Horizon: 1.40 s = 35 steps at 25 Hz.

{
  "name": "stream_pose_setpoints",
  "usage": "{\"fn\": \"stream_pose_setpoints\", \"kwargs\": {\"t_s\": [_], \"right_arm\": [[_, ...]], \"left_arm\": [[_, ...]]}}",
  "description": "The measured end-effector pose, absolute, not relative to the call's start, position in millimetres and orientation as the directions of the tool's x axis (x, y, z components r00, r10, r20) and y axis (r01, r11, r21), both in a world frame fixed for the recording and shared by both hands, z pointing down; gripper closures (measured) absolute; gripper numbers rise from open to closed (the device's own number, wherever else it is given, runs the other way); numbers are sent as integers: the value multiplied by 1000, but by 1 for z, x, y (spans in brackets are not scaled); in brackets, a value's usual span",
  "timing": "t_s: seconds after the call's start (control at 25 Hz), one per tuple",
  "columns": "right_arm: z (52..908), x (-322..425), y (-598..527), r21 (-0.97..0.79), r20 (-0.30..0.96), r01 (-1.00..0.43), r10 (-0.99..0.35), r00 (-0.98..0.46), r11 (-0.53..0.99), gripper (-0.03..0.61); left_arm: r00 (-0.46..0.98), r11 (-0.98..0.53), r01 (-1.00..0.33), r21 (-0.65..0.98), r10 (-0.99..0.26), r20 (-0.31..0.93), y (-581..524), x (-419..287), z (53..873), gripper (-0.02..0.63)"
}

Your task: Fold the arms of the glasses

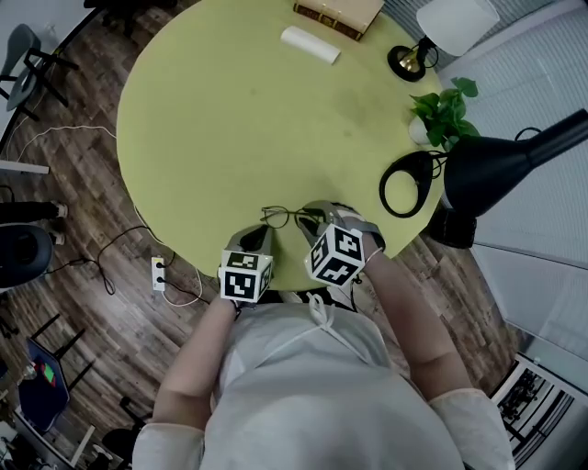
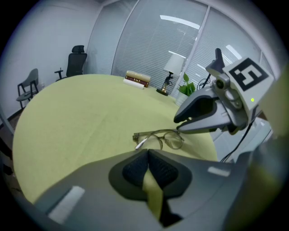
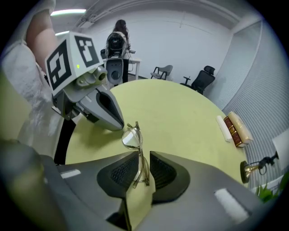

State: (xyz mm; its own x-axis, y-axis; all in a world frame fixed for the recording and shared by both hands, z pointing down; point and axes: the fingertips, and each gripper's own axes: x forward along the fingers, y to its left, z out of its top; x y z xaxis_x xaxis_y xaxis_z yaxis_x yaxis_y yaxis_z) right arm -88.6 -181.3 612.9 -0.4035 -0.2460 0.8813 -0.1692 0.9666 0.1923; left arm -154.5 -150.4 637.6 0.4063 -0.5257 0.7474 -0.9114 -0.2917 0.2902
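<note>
1. Right gripper [image 3: 143,156]: jaws drawn in narrow on the near end of the glasses [image 3: 131,139]. One lens and its hinge wedged between the pads [image 3: 121,170], looking pinched from both sides.
2. Left gripper [image 2: 148,154]: jaws pressed together at the tips, nothing held, only a sliver of table showing in the wedge behind them. Tips aimed at the far end of the frame, just beside it, apparently not touching.
3. Glasses sitting near the close edge of the round yellow-green table [image 1: 230,119], right in front of the person, between the two grippers. One pale arm tip lying close against a lens in the left gripper view. Can't really tell how far either arm is folded, so probably mid-job.
4. Further out: book [image 1: 335,14], black lamp [image 1: 496,170] and plant [image 1: 446,110], all well apart on the far and right side. Nothing in the way.
5. What could go wrong, just guessing:
   - Too much squeeze on that thin frame, so a bent rim or a popped lens.
   - A left-tip nudge off the hinge line, so the whole thing swivelling in the right grip instead of the arm folding.
   - Any slip this near the table edge, so glasses on the floor.
   - Blunt closed tips skating off a skinny arm and smacking the lens.
</note>
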Motion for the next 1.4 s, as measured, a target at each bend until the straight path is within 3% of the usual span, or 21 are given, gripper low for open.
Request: {"fn": "stream_pose_setpoints", "kwargs": {"t_s": [0.16, 0.52, 0.76, 1.04, 1.4], "right_arm": [[580, -85, -184, 145, 808, -304, -290, -513, 941, 503], [474, -68, -210, 2, 535, -676, -572, -622, 737, 573], [416, -45, -224, 65, 410, -782, -731, -545, 619, 578], [363, -42, -225, 138, 231, -852, -853, -468, 505, 578], [371, -51, -224, 81, 275, -882, -860, -429, 465, 580]], "left_arm": [[374, -279, -927, 251, -633, 678, -162, -166, 600, 607], [385, -355, -923, 149, -837, 388, -212, -172, 453, 607], [399, -389, -917, 89, -886, 235, -223, -168, 375, 607], [452, -446, -892, 72, -878, 159, -224, -164, 325, 607], [434, -429, -901, 65, -888, 154, -224, -177, 324, 607]]}}
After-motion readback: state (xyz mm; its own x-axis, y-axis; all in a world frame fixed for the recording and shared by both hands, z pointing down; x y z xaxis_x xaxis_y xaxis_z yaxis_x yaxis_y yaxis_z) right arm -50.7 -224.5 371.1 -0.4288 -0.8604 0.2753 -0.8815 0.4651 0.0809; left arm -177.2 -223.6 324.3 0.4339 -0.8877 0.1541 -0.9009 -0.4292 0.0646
